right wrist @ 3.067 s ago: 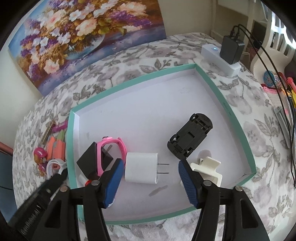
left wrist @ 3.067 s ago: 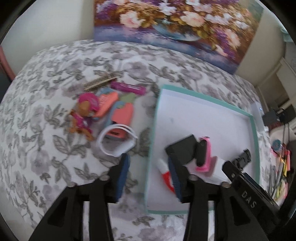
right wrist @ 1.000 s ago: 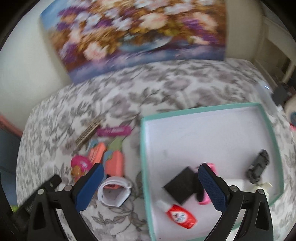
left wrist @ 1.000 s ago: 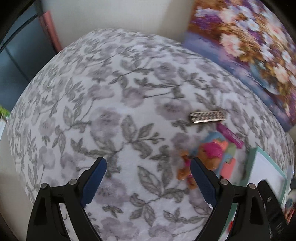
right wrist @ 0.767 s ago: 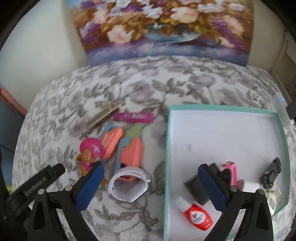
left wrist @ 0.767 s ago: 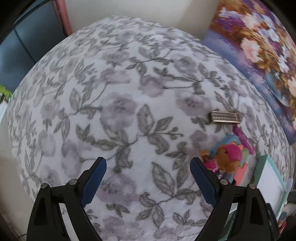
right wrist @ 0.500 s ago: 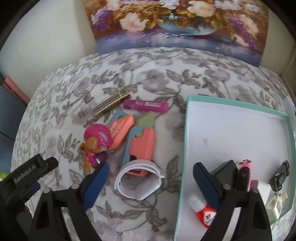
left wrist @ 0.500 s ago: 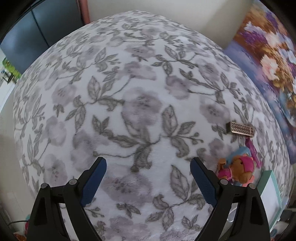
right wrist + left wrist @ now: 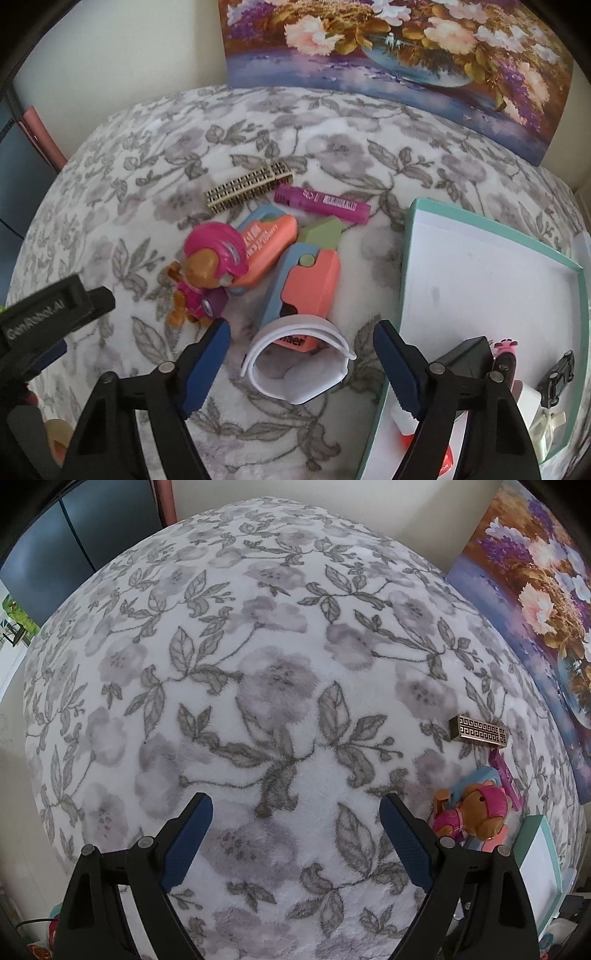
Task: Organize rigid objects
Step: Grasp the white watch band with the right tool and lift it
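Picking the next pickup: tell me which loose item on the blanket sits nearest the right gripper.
The white band, a curved white loop lying between the closing right gripper's fingers, not yet pressed. The pup toy and coral cases lie farther up the blanket.

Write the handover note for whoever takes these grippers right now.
Left gripper: open, empty, over bare floral blanket.
Right gripper: closing around the white band; fingers not yet touching it.
Done, in the teal box: black block, pink watch, toy car, white charger, glue bottle.
Left on the blanket: white band, dog figure, two orange toys, magenta tube, patterned gold bar.
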### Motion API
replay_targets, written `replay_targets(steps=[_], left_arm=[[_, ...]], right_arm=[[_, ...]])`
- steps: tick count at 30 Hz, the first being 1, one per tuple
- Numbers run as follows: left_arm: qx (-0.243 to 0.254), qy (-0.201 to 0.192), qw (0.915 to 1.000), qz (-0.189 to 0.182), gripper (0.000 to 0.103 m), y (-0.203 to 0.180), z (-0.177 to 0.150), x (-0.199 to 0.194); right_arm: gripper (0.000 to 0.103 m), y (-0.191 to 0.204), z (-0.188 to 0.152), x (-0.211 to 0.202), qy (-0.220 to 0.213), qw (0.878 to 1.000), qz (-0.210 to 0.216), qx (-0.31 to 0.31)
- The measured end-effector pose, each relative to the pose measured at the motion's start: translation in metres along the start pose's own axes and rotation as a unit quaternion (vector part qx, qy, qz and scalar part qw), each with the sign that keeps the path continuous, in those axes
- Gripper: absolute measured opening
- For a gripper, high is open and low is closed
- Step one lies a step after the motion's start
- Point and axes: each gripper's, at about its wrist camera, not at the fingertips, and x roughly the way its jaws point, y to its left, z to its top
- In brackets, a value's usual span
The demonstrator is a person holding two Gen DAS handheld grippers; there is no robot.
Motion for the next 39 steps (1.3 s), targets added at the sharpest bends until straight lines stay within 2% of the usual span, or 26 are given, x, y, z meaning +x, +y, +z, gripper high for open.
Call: replay_targets(steps=[4,9,18,26,31,34,39], left_arm=[[0.003,-0.004,1.0000,-0.001,0.092,-0.002,0.001,-0.002],[0.004,-0.001,1.0000,-0.004,0.092,-0.001,0.001,0.000],[0.013,-0.001,0.9999,-0.004,0.092,-0.005,0.001,0.001],[0.011,0.001,0.9999,-0.011,0.092,-0.007,0.001,0.002],[0.004,0.003,0.9996,-0.029,0.092,-0.006,0.001,0.002],[0.012,0.005,0.9992,-0.038,0.092,-0.011,0.001,0.003],[0.028,0.006,0.9974,-0.066,0.092,-0.023,-0.002,0.002]], right_arm=[[0.080,0.003,-0.004,0.010,0.007,1.000,0.002,-0.006],[0.071,0.005,-0.010,0.020,0.018,1.000,-0.006,-0.016],[0.068,0.001,-0.012,0.019,0.015,1.000,-0.002,-0.006],[0.067,-0.004,-0.007,0.007,0.011,1.000,0.011,0.004],[0.067,-0.017,-0.001,-0.009,-0.001,1.000,0.012,0.025],[0.066,-0.032,0.001,-0.017,-0.004,0.998,0.042,0.056],[0.066,-0.042,0.006,-0.035,-0.020,0.998,-0.001,0.054]])
